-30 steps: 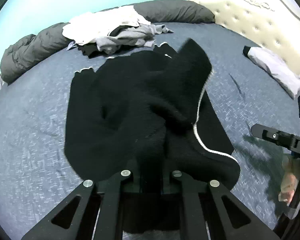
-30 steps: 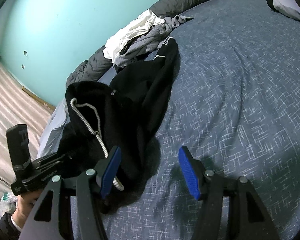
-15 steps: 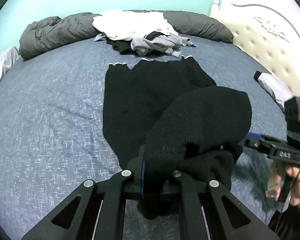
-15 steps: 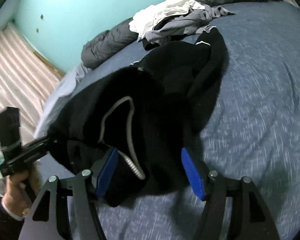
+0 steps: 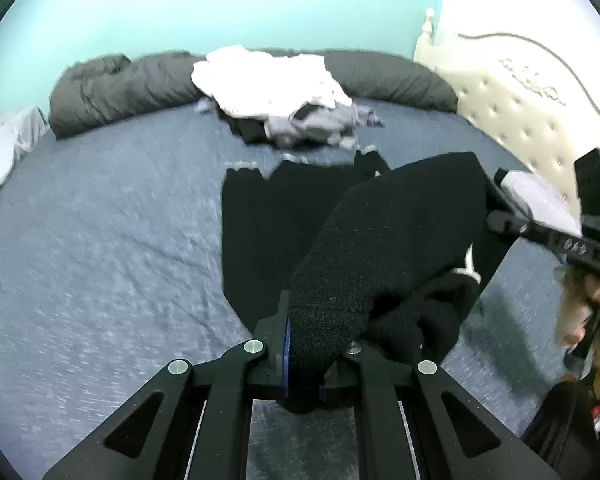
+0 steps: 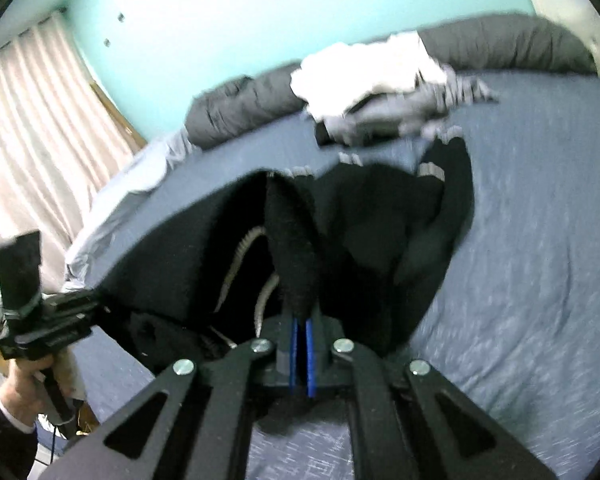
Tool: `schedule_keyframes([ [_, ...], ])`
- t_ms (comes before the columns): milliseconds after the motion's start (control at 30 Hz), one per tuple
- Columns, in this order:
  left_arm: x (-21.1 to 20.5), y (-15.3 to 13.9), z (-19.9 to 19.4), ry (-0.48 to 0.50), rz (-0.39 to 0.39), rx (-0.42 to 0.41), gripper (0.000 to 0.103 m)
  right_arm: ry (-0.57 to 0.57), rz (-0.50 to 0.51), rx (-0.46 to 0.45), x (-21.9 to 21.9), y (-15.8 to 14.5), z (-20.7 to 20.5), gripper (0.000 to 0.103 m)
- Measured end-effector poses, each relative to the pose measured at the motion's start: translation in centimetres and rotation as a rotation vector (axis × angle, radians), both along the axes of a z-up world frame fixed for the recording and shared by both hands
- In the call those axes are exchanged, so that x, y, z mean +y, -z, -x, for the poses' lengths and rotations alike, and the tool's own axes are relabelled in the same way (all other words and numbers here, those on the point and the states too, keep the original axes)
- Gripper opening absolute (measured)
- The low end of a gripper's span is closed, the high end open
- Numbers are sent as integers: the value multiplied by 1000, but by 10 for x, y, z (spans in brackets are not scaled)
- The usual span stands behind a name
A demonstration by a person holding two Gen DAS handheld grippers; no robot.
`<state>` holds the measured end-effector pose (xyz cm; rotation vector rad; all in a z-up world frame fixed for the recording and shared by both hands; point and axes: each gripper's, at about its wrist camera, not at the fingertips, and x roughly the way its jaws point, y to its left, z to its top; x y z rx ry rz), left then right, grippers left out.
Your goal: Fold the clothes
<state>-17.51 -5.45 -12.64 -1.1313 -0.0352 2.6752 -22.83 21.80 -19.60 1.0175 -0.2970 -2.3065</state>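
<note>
The black hoodie (image 5: 388,248) lies on the blue bed (image 5: 100,240), near the middle, with its near end lifted up in the air. The far end with the striped cuffs rests flat on the bed, close to the pile of white and gray clothes (image 5: 284,100) by the far edge.

The left gripper (image 5: 304,344) has its fingers squeezed tight on a thick fold of the black knit. The right gripper (image 6: 300,336) has just snapped its jaws together, and its blue pads now pinch a thin ridge of the same hoodie.

The hoodie looks soft and floppy, and a bit heavy for cloth. It sags between the two grips. It will not slip much, because the knit is fuzzy. The white drawstring (image 6: 236,264) dangles loose, so it could snag. The shoulders or the hem corners are probably the best places to grab.
</note>
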Motion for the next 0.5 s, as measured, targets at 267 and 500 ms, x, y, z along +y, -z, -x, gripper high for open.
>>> schedule_keyframes([
  [267,-41,-52,-25,-65,-80,66,8,-25,8,167,16,-111,-21,3],
  [500,-47,-36,-26,-83,-60,-1,9,-88,-65,191,14,-139,-38,3],
])
